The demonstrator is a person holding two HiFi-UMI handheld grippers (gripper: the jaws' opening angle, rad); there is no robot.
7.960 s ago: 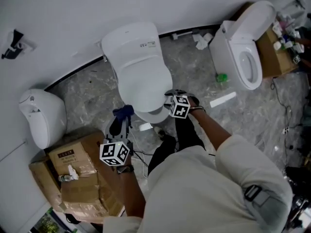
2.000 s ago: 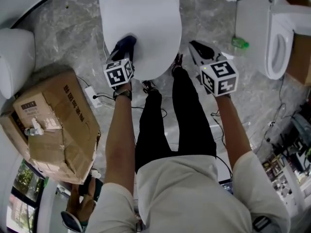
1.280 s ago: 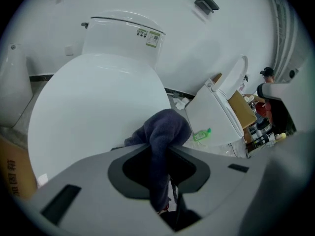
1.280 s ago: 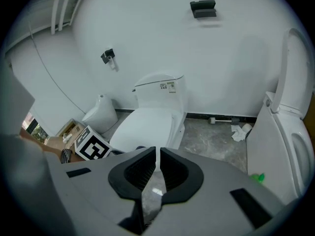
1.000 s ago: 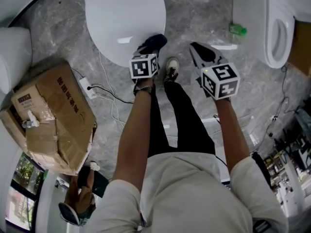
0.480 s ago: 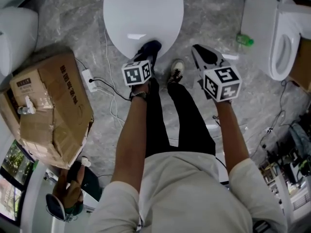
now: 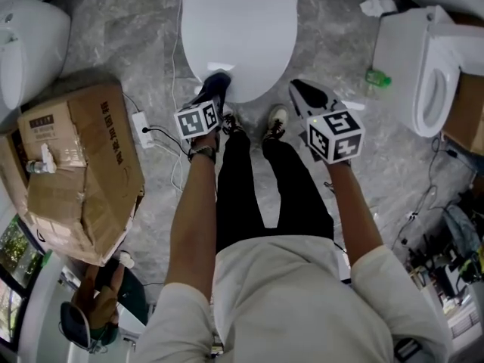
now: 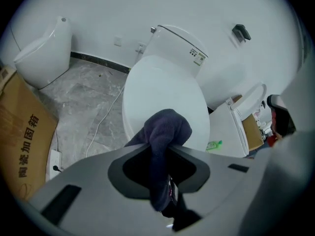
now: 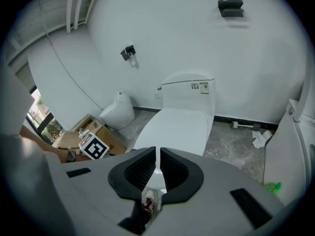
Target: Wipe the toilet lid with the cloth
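Dark blue cloth (image 8: 165, 129) is clenched in the left gripper (image 8: 160, 146), its bunched end at the front rim of the toilet lid (image 8: 162, 85). Bare lid stretches beyond the fingers. The right gripper (image 9: 157, 163) is closed and empty, short of that rim. A second ago the cloth sat further right along it.

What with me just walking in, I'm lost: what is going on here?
A person stands over a closed toilet with a gripper in each hand. The left gripper is shut on a dark cloth, held at the front edge of the toilet lid. The right gripper is shut and empty, off to the side above the floor.
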